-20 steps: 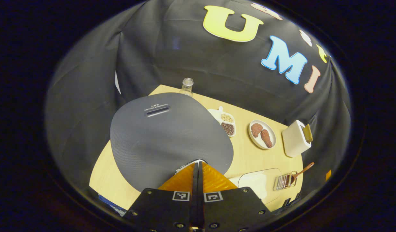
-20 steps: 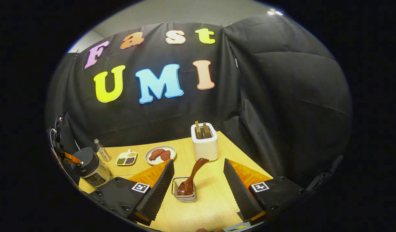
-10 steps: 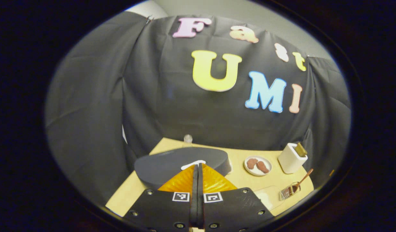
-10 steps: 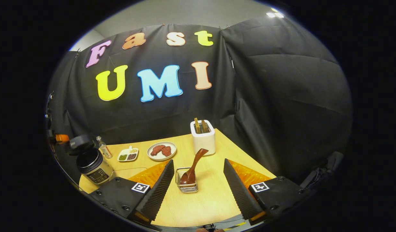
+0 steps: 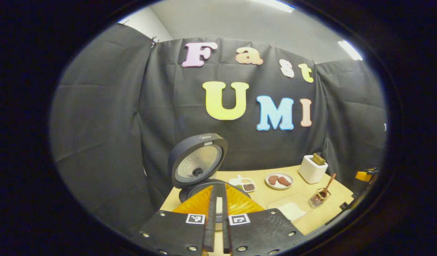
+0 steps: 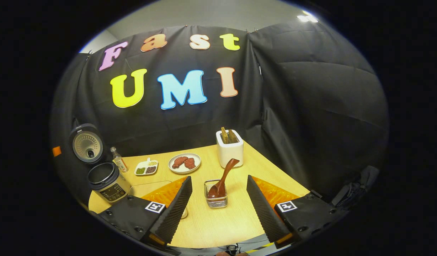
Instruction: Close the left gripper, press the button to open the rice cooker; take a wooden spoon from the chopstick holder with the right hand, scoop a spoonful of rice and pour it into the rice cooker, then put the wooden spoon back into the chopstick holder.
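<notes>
The rice cooker (image 6: 110, 181) stands at the table's left end with its round lid (image 6: 86, 144) swung up. In the left gripper view the raised lid (image 5: 198, 160) shows its inner plate, and the pot rim (image 5: 204, 187) sits just beyond my left gripper (image 5: 218, 188), which is shut with nothing in it and is held above the cooker. A brown wooden spoon (image 6: 227, 172) leans in the wire chopstick holder (image 6: 216, 199), bowl down. My right gripper (image 6: 218, 179) is open, one finger on each side of the holder and short of it. A clear tray of rice (image 5: 291, 209) lies beside the cooker.
On the wooden table (image 6: 218, 224) stand a white toaster (image 6: 229, 151) with toast, a plate of meat (image 6: 184, 163), a small divided dish of beans (image 6: 146, 167) and a small bottle (image 6: 118, 163). Black cloth walls close in behind and on both sides.
The cooker lid has sprung from flat to fully upright. My left gripper has lifted off it and tilted back. The right gripper has barely shifted and stays open.
</notes>
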`<state>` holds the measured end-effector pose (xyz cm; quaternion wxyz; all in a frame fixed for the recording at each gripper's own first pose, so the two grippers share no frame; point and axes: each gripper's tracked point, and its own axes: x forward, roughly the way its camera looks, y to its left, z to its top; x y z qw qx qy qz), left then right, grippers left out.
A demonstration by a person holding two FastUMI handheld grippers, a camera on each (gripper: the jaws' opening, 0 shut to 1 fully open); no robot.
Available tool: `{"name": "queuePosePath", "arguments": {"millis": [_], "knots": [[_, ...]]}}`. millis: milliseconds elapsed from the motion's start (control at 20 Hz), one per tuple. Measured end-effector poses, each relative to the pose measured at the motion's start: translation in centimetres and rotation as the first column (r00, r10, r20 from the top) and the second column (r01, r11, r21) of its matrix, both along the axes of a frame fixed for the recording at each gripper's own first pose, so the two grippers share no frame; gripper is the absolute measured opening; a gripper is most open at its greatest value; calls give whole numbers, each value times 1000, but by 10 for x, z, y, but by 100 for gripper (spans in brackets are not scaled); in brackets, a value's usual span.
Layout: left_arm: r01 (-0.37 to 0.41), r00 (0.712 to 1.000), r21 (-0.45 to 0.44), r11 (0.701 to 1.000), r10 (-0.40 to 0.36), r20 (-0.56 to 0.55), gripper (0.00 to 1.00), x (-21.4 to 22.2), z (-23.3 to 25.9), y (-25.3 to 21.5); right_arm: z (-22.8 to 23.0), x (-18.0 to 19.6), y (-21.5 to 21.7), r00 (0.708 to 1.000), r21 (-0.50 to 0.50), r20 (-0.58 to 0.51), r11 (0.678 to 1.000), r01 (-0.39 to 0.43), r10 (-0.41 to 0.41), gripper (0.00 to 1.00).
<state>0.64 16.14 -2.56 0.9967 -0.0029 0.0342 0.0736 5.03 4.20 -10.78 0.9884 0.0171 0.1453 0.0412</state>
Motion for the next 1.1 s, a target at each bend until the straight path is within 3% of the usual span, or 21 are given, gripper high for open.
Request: {"name": "queuePosePath", "arguments": {"millis": [200,300,450,600,950,1000,1050,1100], "knots": [[-7,999,-112,994,2,-44,69,-29,-49,5,-14,18,6,999,-43,-48,999,-21,19,98],[-13,998,-125,992,4,-67,96,-39,-64,-1,-23,27,9,996,-15,-83,999,-33,32,98],[-77,995,-103,992,70,-65,96,-36,-65,3,-49,53,8,986,-13,-164,999,-36,33,98],[-95,993,-107,990,86,-82,96,-32,-70,-6,-75,83,6,971,-36,-234,998,-47,37,98],[-185,975,-59,981,175,-140,96,-5,-68,-8,-127,149,4,919,84,-393,996,-6,39,98],[-194,972,-61,979,184,-147,96,0,-66,-10,-133,159,3,911,102,-410,995,4,39,94],[-202,970,-63,977,190,-154,96,4,-68,-14,-140,168,3,904,116,-425,993,12,39,99],[-208,967,-62,976,196,-164,96,8,-69,-17,-144,178,4,900,132,-434,991,16,43,94]]}}
